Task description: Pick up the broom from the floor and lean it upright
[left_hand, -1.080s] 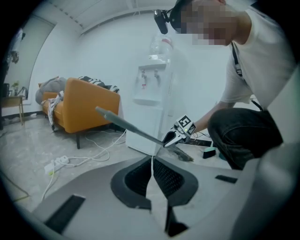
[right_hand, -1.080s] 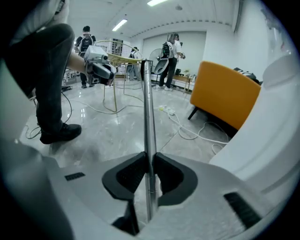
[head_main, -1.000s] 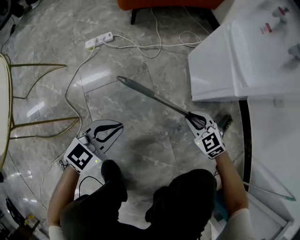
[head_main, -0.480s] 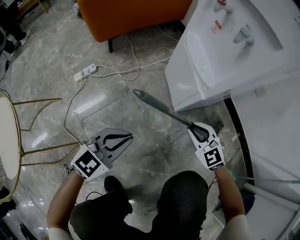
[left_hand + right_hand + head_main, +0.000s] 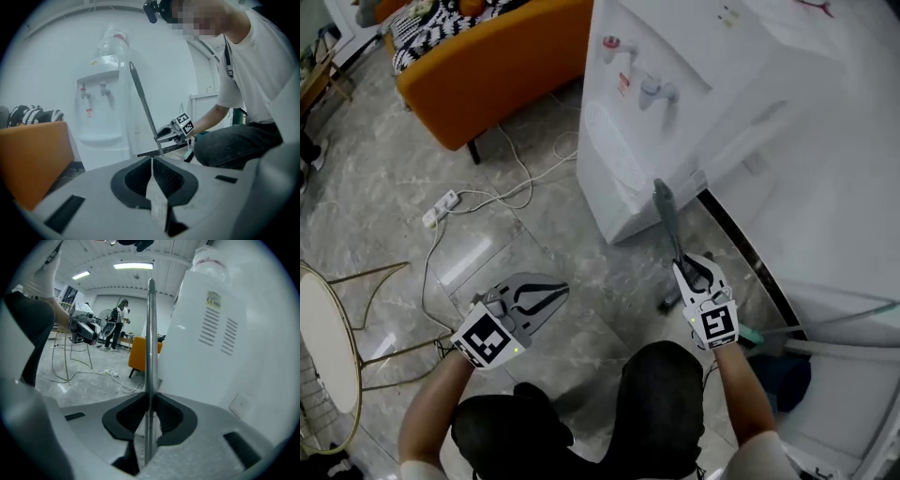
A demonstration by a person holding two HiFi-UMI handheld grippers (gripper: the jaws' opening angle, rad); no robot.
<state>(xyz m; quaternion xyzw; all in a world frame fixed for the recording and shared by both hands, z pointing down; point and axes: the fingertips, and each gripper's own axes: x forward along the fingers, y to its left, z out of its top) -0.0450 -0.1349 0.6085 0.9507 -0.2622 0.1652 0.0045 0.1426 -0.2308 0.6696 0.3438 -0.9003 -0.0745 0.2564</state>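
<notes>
The broom's grey metal handle (image 5: pixel 667 217) stands almost upright in front of the white water dispenser (image 5: pixel 675 112). My right gripper (image 5: pixel 695 273) is shut on its lower part. In the right gripper view the handle (image 5: pixel 151 333) runs straight up between the closed pads. A dark bit of the broom head (image 5: pixel 668 302) shows by the floor under that gripper. My left gripper (image 5: pixel 551 295) hovers to the left, shut with nothing in it, well apart from the broom. From the left gripper view, past my left gripper (image 5: pixel 152 161), the handle (image 5: pixel 142 101) and the right gripper (image 5: pixel 174 134) show ahead.
An orange sofa (image 5: pixel 487 66) stands at the back left. A white power strip (image 5: pixel 441 206) and its cables lie on the marble floor. A gold-legged round table (image 5: pixel 328 347) is at the far left. A teal item (image 5: pixel 751 335) lies near the white wall at right.
Both grippers have risen. The broom handle has swung from a low slant pointing left to nearly upright by the dispenser. The right gripper has kept its hold throughout.
</notes>
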